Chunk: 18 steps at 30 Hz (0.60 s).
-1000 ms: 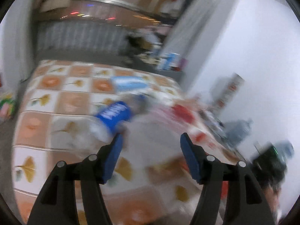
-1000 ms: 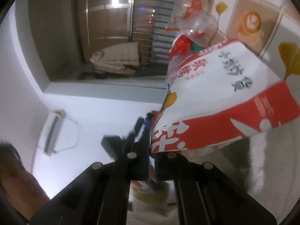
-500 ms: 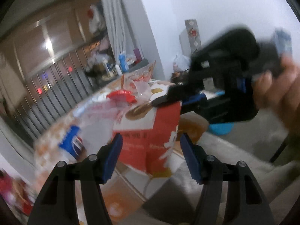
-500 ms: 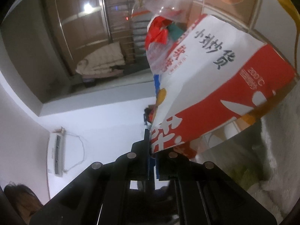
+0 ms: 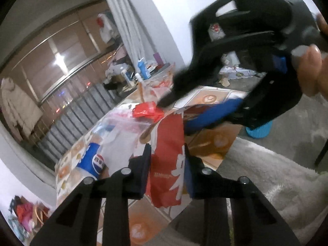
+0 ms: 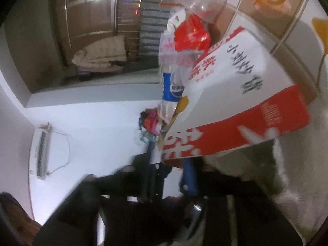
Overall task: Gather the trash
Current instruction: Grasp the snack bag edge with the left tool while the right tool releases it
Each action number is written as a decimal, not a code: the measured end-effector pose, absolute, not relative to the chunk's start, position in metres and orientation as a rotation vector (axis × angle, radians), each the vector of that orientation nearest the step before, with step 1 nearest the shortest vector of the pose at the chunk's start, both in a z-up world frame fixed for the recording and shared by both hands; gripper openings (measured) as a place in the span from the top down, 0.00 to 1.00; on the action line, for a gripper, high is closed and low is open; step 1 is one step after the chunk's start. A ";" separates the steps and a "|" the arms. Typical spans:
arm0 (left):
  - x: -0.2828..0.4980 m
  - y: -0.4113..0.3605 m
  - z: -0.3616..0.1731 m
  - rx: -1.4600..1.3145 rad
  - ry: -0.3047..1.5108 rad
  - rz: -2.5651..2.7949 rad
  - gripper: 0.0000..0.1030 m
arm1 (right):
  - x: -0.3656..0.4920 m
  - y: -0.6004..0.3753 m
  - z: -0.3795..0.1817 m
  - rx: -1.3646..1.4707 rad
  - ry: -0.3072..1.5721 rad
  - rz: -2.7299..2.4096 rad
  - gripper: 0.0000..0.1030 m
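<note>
A red-and-white paper bag (image 5: 168, 155) stands over the patterned table (image 5: 209, 98). My left gripper (image 5: 168, 164) has the bag's lower part between its fingers; its jaws are closing and both pads touch the paper. My right gripper (image 5: 178, 112), held by a hand (image 5: 309, 73), reaches in from the right at the bag's top. Its jaws are opening, and the pads stand off the bag's edge (image 6: 235, 94). In the right wrist view that gripper (image 6: 170, 162) is blurred. Behind the bag lie a red wrapper (image 5: 147, 110), a clear plastic bag (image 5: 121, 131) and a Pepsi bottle (image 5: 92, 162).
A clear plastic cup (image 6: 203, 0) lies past the red wrapper (image 6: 190, 34). White fluffy fabric (image 5: 276, 174) lies at the table's near edge. A blue stool (image 5: 259, 130) stands on the floor beyond. Cluttered shelves and a railing line the back of the room.
My left gripper swung from the Pepsi bottle over to the paper bag and closed around it. My right gripper, which was shut on the bag's edge, has spread its jaws.
</note>
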<state>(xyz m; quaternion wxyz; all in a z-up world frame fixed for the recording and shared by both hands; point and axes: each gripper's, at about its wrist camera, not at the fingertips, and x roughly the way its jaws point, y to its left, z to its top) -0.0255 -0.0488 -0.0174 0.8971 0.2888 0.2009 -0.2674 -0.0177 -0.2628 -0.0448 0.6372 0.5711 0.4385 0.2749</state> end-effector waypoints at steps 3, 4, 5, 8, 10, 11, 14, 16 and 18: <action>-0.024 -0.046 -0.013 0.565 0.428 -0.553 0.73 | -0.023 -0.273 -0.047 1.292 0.987 0.582 0.55; -0.022 -0.044 -0.011 0.556 0.429 -0.552 0.73 | -0.025 -0.279 -0.050 1.309 0.978 0.563 0.55; -0.026 -0.045 -0.010 0.552 0.428 -0.551 0.73 | -0.026 -0.283 -0.053 1.330 0.969 0.548 0.55; -0.027 -0.042 -0.008 0.546 0.429 -0.554 0.73 | -0.032 -0.296 -0.068 1.410 0.937 0.518 0.82; -0.027 -0.043 -0.008 0.547 0.434 -0.549 0.73 | -0.033 -0.299 -0.075 1.441 0.933 0.523 0.93; -0.027 -0.043 -0.008 0.547 0.444 -0.545 0.73 | -0.034 -0.298 -0.076 1.444 0.932 0.525 0.96; -0.027 -0.045 -0.009 0.547 0.450 -0.529 0.72 | -0.035 -0.295 -0.074 1.420 0.935 0.523 0.97; -0.025 -0.047 -0.010 0.552 0.456 -0.522 0.71 | -0.035 -0.293 -0.072 1.412 0.935 0.530 0.98; -0.024 -0.048 -0.010 0.546 0.460 -0.522 0.69 | -0.035 -0.290 -0.068 1.405 0.937 0.542 0.99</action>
